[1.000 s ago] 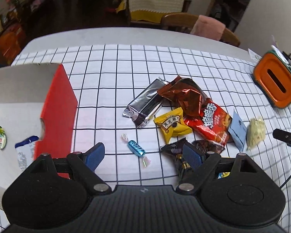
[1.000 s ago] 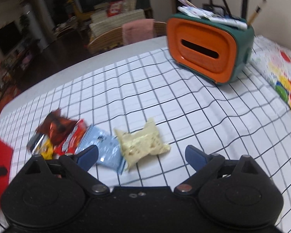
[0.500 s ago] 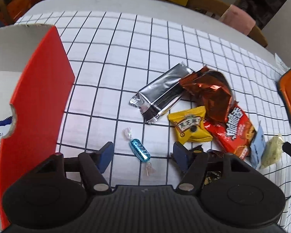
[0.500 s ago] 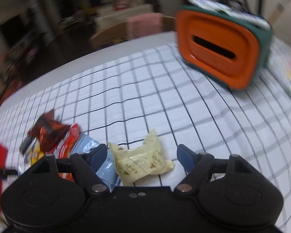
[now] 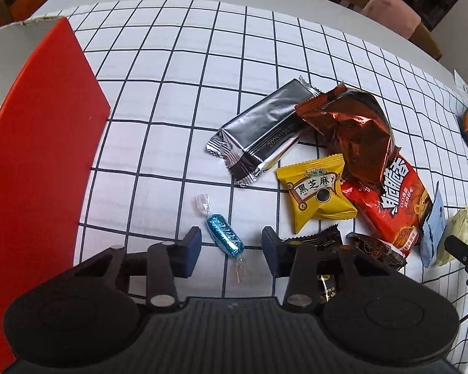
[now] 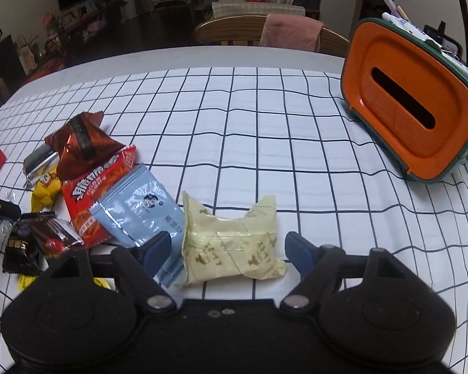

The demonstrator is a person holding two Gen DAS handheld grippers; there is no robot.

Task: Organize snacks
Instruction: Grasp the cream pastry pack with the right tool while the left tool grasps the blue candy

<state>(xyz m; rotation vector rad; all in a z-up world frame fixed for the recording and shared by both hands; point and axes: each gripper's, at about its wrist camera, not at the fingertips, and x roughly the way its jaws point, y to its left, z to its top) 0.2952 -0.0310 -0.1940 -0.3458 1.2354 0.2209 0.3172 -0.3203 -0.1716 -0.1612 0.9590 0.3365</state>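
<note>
In the left wrist view my left gripper (image 5: 231,249) is open, its fingers on either side of a blue foil candy (image 5: 224,238) on the checked cloth. Beyond lie a silver bar (image 5: 262,134), a brown foil bag (image 5: 352,134), a yellow packet (image 5: 318,196) and a red packet (image 5: 393,202). A red-and-white box (image 5: 37,143) stands at the left. In the right wrist view my right gripper (image 6: 229,251) is open around a pale yellow packet (image 6: 231,240). A light blue packet (image 6: 137,208) lies under its left finger.
An orange and green tissue holder (image 6: 411,118) with pens stands at the right. Dark wrapped snacks (image 6: 40,237) lie at the left of the right wrist view. A wooden chair with a pink cloth (image 6: 290,31) stands behind the table's far edge.
Both grippers have moved down and forward. The left one now straddles the blue candy and has narrowed. The right one now straddles the pale yellow packet.
</note>
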